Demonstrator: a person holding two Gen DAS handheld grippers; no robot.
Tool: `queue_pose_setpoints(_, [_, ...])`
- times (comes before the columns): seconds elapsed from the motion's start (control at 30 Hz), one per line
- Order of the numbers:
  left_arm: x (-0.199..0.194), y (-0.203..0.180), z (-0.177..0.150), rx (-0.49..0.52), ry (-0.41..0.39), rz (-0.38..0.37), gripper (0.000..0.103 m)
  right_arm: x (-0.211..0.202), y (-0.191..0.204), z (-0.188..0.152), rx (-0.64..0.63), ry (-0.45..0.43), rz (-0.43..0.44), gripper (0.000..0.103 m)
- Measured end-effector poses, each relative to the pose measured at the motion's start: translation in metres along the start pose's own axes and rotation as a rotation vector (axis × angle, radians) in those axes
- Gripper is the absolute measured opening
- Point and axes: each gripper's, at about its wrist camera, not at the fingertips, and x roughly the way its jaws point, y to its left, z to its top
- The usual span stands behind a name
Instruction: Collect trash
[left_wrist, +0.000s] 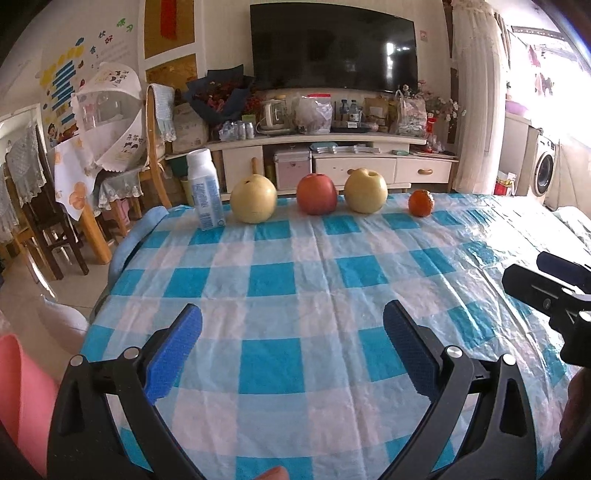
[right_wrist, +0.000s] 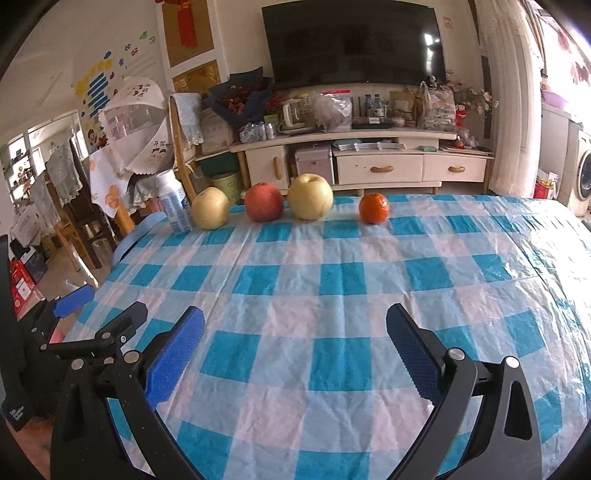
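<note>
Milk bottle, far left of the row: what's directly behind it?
Behind the milk bottle the tablecloth ends at the table's far edge; past that, a wooden chair and the TV cabinet. The floor straight behind the bottle is hidden by it.

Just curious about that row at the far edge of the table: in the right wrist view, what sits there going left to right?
White bottle → yellow pear → red apple → second yellow pear → small orange.
</note>
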Motion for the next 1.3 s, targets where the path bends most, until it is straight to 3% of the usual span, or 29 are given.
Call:
queue_pose_setpoints(0.3, [0.005,-0.017,-0.002,0.036,-0.007,0.0,0.099,-0.002,-0.012,0.001,0.003,-0.007,-0.028,0.098])
queue_pose_setpoints(0.67, [0.008,-0.01,0.0,-0.031,-0.01,-0.021,0.099,0.001,-0.011,0.0,-0.029,-0.001,-0.045,0.098])
queue_pose_setpoints(1.13, [0.012,-0.019,-0.001,-0.001,0.005,-0.017,0.099,0.009,-0.006,-0.006,-0.057,0.04,-0.056,0.098])
queue_pose_setpoints(1.23, [0.019,-0.022,-0.005,0.004,0.025,-0.01,0.099,0.013,-0.008,-0.007,-0.056,0.063,-0.066,0.098])
queue_pose_setpoints(1.3, [0.03,-0.024,-0.009,-0.013,0.085,-0.024,0.099,0.019,-0.012,-0.009,-0.044,0.092,-0.082,0.098])
